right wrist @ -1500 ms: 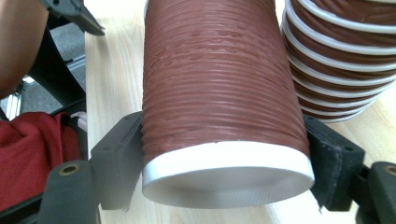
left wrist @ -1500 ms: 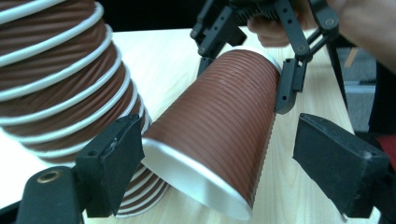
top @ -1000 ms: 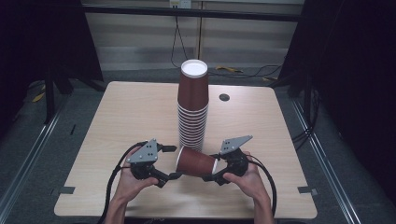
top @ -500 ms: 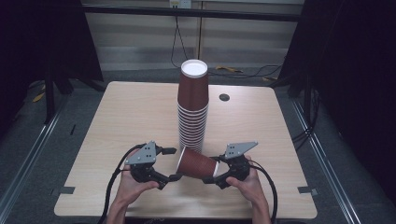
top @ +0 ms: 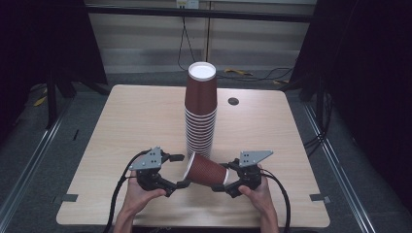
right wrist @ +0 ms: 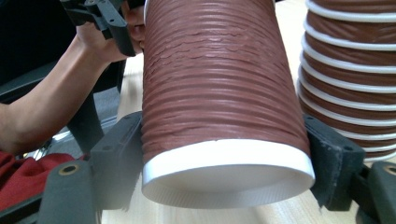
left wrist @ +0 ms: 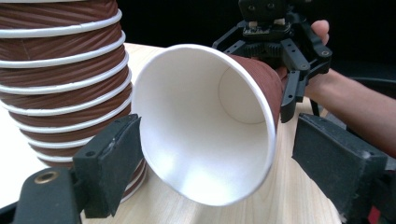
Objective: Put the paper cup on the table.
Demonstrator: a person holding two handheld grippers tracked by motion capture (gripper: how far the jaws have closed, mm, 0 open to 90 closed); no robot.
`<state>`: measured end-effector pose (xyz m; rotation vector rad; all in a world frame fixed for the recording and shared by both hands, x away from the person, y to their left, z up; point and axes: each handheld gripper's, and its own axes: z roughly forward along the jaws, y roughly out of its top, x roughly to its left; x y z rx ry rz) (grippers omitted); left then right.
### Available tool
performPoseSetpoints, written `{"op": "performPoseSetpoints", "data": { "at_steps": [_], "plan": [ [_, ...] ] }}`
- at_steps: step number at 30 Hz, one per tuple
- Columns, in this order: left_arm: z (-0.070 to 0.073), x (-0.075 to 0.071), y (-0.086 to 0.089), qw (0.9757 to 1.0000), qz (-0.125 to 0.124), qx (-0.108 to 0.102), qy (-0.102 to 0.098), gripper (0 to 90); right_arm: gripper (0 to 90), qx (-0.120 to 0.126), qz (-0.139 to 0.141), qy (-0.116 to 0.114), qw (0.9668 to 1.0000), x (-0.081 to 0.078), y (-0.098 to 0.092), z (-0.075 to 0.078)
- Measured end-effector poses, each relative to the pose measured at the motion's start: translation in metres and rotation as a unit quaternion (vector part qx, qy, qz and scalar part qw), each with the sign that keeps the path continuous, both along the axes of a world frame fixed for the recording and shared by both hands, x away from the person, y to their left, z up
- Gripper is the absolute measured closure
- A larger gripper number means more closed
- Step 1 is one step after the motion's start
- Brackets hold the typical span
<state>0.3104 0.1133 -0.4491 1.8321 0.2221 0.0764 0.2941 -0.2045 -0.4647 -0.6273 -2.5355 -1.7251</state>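
Observation:
A tall stack of upturned brown paper cups (top: 200, 111) stands mid-table. In front of it one brown cup (top: 206, 171) is held on its side above the wooden table (top: 121, 126), between my two grippers. My right gripper (top: 224, 177) is shut on the cup's white-ringed base, and its pads (right wrist: 116, 158) press both sides of the ribbed wall (right wrist: 215, 79). The cup's white mouth (left wrist: 205, 130) faces my left gripper (top: 180, 171). That gripper's jaws stand open on either side of the mouth, and the rim is round and unsquashed. The stack (left wrist: 60, 84) is close on the left.
A small dark grommet hole (top: 233, 101) lies behind and to the right of the stack. The person's forearms come in over the near table edge, with cables trailing from both grippers. Dark floor and metal rails surround the table.

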Motion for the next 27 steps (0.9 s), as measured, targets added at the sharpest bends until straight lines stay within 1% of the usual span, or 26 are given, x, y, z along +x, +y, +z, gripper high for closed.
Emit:
{"op": "performPoseSetpoints", "data": {
  "at_steps": [1, 2, 3, 5, 9, 10, 11, 12, 13, 14, 16, 17, 20, 24, 27],
  "plan": [
    [0.000, 0.000, 0.000, 1.0000, 0.001, -0.001, 0.000, 15.5, 23.3, 0.000, 0.000, 0.000, 1.0000, 0.000, 0.000, 0.000],
    [0.000, 0.000, -0.001, 0.9999, 0.011, 0.003, 0.000, 15.5, 23.3, 0.002, 0.004, 0.000, 1.0000, 0.000, 0.000, 0.000],
    [-0.001, 0.001, -0.001, 1.0000, 0.002, -0.001, 0.003, 15.5, 23.3, 0.004, 0.004, -0.004, 1.0000, -0.001, 0.001, 0.000],
    [-0.002, 0.001, -0.002, 1.0000, 0.006, -0.002, 0.003, 14.9, 23.3, 0.007, 0.010, -0.004, 0.9999, -0.001, 0.002, 0.001],
    [-0.004, 0.003, -0.003, 1.0000, 0.001, -0.004, 0.002, 14.5, 23.3, 0.009, 0.009, -0.009, 0.9999, -0.001, 0.002, 0.001],
    [-0.005, 0.003, -0.003, 1.0000, 0.000, -0.004, 0.005, 10.2, 23.3, 0.010, 0.013, -0.009, 0.9998, -0.001, 0.003, 0.001],
    [-0.006, 0.004, -0.004, 1.0000, 0.002, -0.002, 0.004, 10.2, 23.3, 0.010, 0.013, -0.009, 0.9998, -0.001, 0.003, 0.001],
    [-0.007, 0.006, -0.006, 0.9999, 0.007, 0.003, 0.009, 3.5, 23.3, 0.010, 0.014, -0.012, 0.9998, -0.002, 0.003, 0.001],
    [-0.007, 0.006, -0.006, 0.9999, 0.007, 0.003, 0.009, 1.5, 23.3, 0.010, 0.014, -0.012, 0.9998, -0.002, 0.003, 0.001],
    [-0.007, 0.007, -0.007, 0.9999, 0.006, 0.005, 0.010, 1.5, 23.3, 0.008, 0.014, -0.011, 0.9998, -0.001, 0.004, 0.001],
    [-0.008, 0.008, -0.008, 0.9999, -0.001, 0.003, 0.014, 0.6, 23.3, 0.010, 0.017, -0.012, 0.9997, -0.002, 0.005, 0.002],
    [-0.009, 0.008, -0.009, 0.9999, -0.001, 0.005, 0.012, 0.7, 23.3, 0.010, 0.019, -0.016, 0.9996, -0.001, 0.008, 0.002],
    [-0.009, 0.008, -0.010, 0.9998, -0.005, 0.003, 0.017, 0.5, 23.3, 0.010, 0.021, -0.015, 0.9996, 0.000, 0.009, 0.003],
    [-0.011, 0.012, -0.011, 0.9994, -0.013, -0.001, 0.031, 0.0, 23.4, 0.006, 0.022, -0.017, 0.9996, 0.000, 0.011, 0.003],
    [-0.012, 0.015, -0.015, 0.9989, -0.025, 0.002, 0.038, 0.0, 23.5, 0.005, 0.022, -0.018, 0.9996, 0.000, 0.012, 0.002]
  ]
}}
